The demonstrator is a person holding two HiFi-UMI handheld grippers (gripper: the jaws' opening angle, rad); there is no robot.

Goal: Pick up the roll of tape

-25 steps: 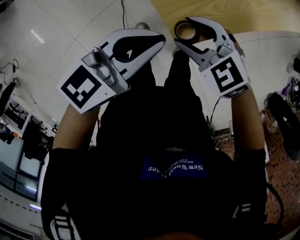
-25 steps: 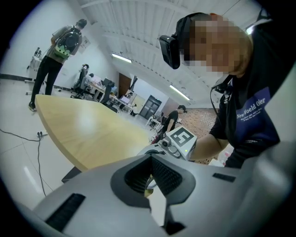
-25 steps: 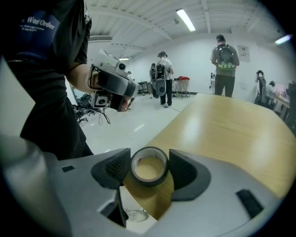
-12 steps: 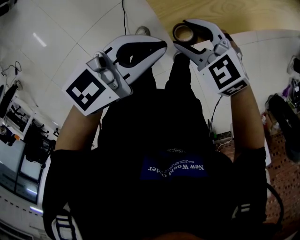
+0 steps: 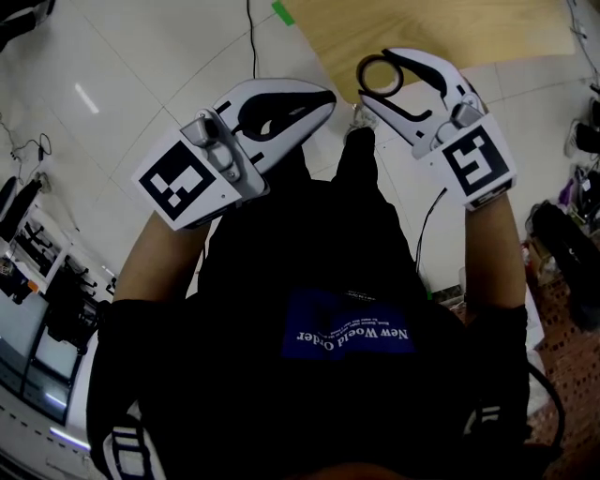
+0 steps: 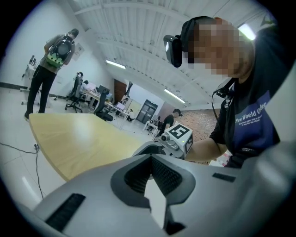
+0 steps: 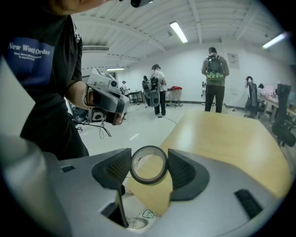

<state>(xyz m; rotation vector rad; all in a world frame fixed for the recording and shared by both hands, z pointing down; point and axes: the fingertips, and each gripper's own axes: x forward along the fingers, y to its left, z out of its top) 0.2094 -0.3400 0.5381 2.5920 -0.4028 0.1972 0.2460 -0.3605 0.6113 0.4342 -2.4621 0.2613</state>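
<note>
The roll of tape, a thin dark ring, stands upright between the pads of my right gripper, which is shut on it. In the right gripper view the roll of tape hangs in the air above the corner of the light wooden table, with my right gripper pressing both its sides. My left gripper is to the left of it at about the same height, shut with nothing in it. In the left gripper view the left gripper has its jaws meeting.
The wooden table lies below and ahead, with a green mark at its corner. White tiled floor with a cable lies to the left. People stand far off, and office chairs are beyond the table.
Both grippers have risen, and the right one carries the roll of tape higher above the table. More of the table top now shows in the head view.
</note>
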